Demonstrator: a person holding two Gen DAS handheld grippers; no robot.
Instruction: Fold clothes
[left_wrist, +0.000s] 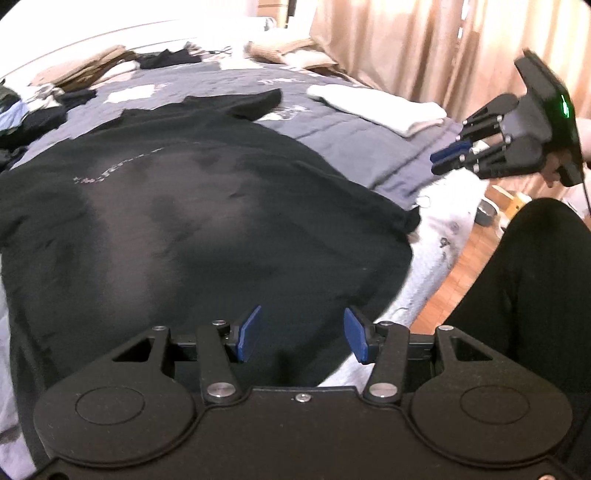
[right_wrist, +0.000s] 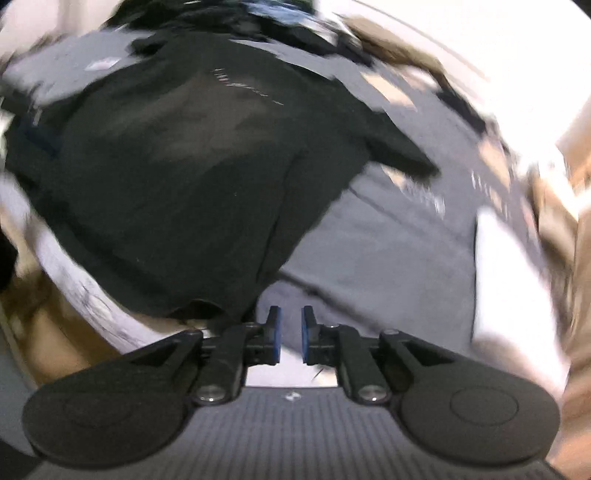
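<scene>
- Two grippers hang over the bed, neither holding anything. The left gripper (left_wrist: 303, 334) has its blue pads set moderately apart with only air between them. The right gripper (right_wrist: 291, 334) has its pads nearly together, a thin slit left and no cloth in it.
- The left gripper stands over the near hem of the black T-shirt (left_wrist: 192, 206), roughly mid-width. I judge this a ready stance, with the jaws wide enough to take a pinch of fabric once lowered.
- The right gripper hangs off the shirt's right side. In its own view the shirt's lower corner (right_wrist: 199, 310) lies just left of the pads, which are over the grey quilt (right_wrist: 388, 236). That view is blurred, so fine contact cannot be read, but nothing appears pinched.
- The shirt lies spread flat on the quilt with its neck toward the far end of the bed and a sleeve (left_wrist: 258, 101) pointing out to the right. Laid out like this, it looks smoothed for a first fold that is not yet begun.
- Right of the shirt, well apart, a folded white garment (left_wrist: 384, 109) rests on the quilt, probably a finished piece set aside.
- Beyond the shirt's collar, loose clothes (left_wrist: 74, 79) lie heaped at the head of the bed, likely waiting their turn.
</scene>
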